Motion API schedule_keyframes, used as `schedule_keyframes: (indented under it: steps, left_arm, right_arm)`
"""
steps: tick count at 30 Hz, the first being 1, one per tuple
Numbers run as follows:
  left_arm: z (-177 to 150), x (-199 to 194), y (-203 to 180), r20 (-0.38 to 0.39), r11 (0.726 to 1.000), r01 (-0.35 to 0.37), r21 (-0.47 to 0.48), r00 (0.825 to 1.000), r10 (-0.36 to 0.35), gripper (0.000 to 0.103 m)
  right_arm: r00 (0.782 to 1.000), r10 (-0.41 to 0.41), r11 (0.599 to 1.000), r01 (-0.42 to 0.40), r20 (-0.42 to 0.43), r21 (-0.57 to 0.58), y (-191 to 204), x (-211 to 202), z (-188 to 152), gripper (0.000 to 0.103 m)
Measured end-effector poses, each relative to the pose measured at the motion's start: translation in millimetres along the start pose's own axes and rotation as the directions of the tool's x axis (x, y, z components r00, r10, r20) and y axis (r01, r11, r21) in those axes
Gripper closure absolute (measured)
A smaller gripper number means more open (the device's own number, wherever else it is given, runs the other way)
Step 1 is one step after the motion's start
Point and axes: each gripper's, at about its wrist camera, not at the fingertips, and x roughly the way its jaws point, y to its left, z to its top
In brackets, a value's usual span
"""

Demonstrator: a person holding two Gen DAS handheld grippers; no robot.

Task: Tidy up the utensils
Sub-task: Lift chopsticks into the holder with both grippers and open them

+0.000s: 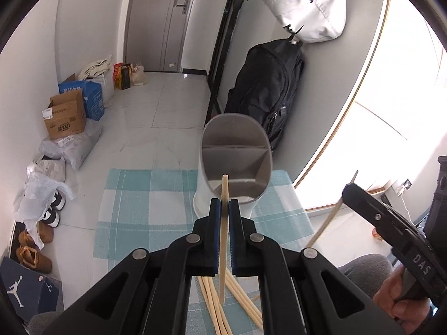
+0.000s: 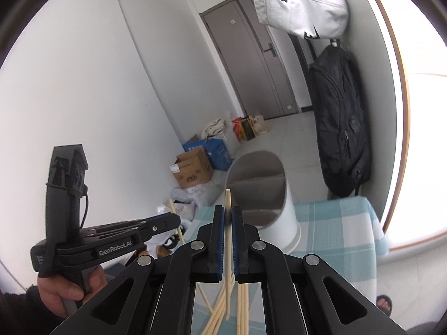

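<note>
A white utensil holder (image 1: 233,164) with grey inner dividers stands on the teal checked cloth (image 1: 139,203); it also shows in the right wrist view (image 2: 265,195). My left gripper (image 1: 224,206) is shut on one pale chopstick (image 1: 223,240), held upright just before the holder. My right gripper (image 2: 228,213) is shut on another chopstick (image 2: 228,251), also near the holder. It shows from the side in the left wrist view (image 1: 347,192). Several loose chopsticks (image 1: 220,307) lie on the cloth below both grippers (image 2: 223,310).
Cardboard boxes (image 1: 65,114), bags and shoes (image 1: 36,234) line the left wall on the floor. A black backpack (image 1: 265,92) and a white bag (image 1: 310,5) hang on the wall behind the holder. A bright window is on the right.
</note>
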Motion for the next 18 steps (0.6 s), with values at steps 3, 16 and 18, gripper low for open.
schedule_keyframes:
  steps: [3, 16, 18]
  left_arm:
    - [15.4, -9.2, -2.8, 0.02, 1.0, 0.022, -0.008, 1.0, -0.022, 0.101]
    - [109.9, -22.4, -6.6, 0.209, 0.999, 0.031, -0.023, 0.978, -0.025, 0.102]
    - [122.5, -17.2, -8.1, 0.228, 0.999, 0.025, -0.025, 0.974, -0.019, 0.102]
  right_arm:
    - [1.0, -0.004, 1.0, 0.004, 0.015, -0.014, 4.9, -2.6, 13.2, 0.099]
    - [0.991, -0.01, 0.997, 0.02, 0.133, -0.078, 2.1, 9.7, 129.2, 0.099]
    - [0.989, -0.013, 0.997, 0.025, 0.148, -0.075, -0.8, 19.0, 142.5, 0.099]
